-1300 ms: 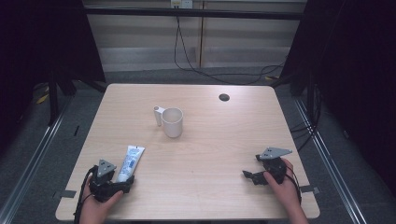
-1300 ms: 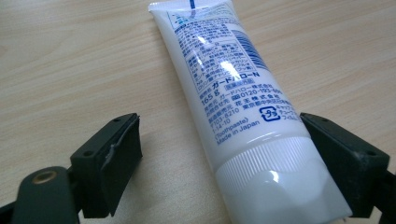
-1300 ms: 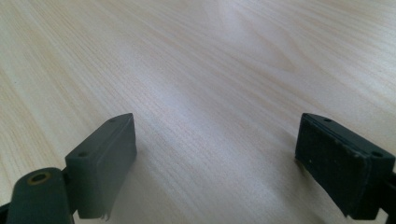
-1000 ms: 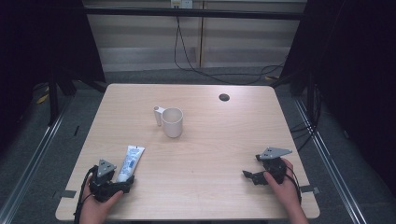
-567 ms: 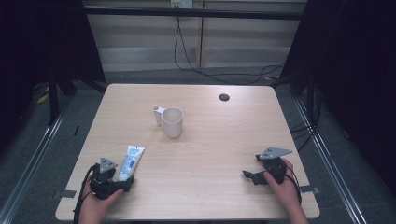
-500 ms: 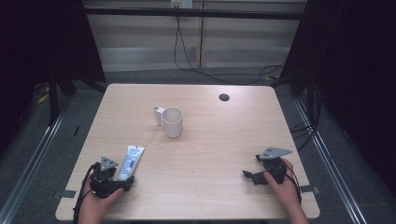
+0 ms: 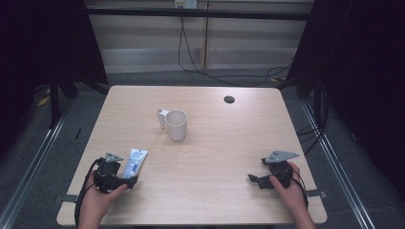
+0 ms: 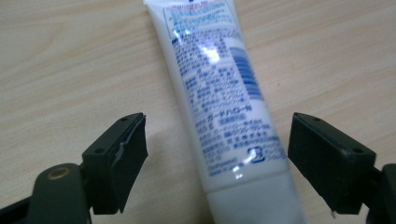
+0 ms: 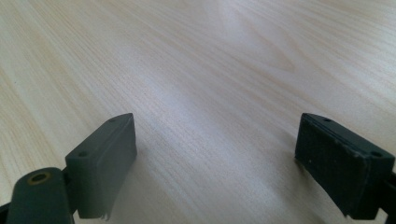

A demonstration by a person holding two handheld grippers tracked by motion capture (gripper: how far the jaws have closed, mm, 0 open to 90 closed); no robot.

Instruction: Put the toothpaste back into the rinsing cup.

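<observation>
A white toothpaste tube [image 7: 135, 162] with blue print lies flat on the wooden table [image 7: 229, 143] near its front left. My left gripper [image 7: 126, 180] stands over the tube's cap end. In the left gripper view the tube [image 8: 219, 107] runs between the two pads [image 8: 123, 158] with a gap on each side. These jaws have just been closing a little, and they are open and do not touch the tube. My right gripper [image 7: 255, 181] rests at the front right, open [image 9: 215, 121] over bare wood.
A white mug [image 7: 175, 125] stands upright near the table's middle, its handle turned to the far left. A small black round disc [image 7: 229, 99] lies near the far edge. Cables trail on the floor behind the table.
The left gripper has lifted and shifted slightly over the tube's near end. The tube, the mug and the right gripper have kept still.
</observation>
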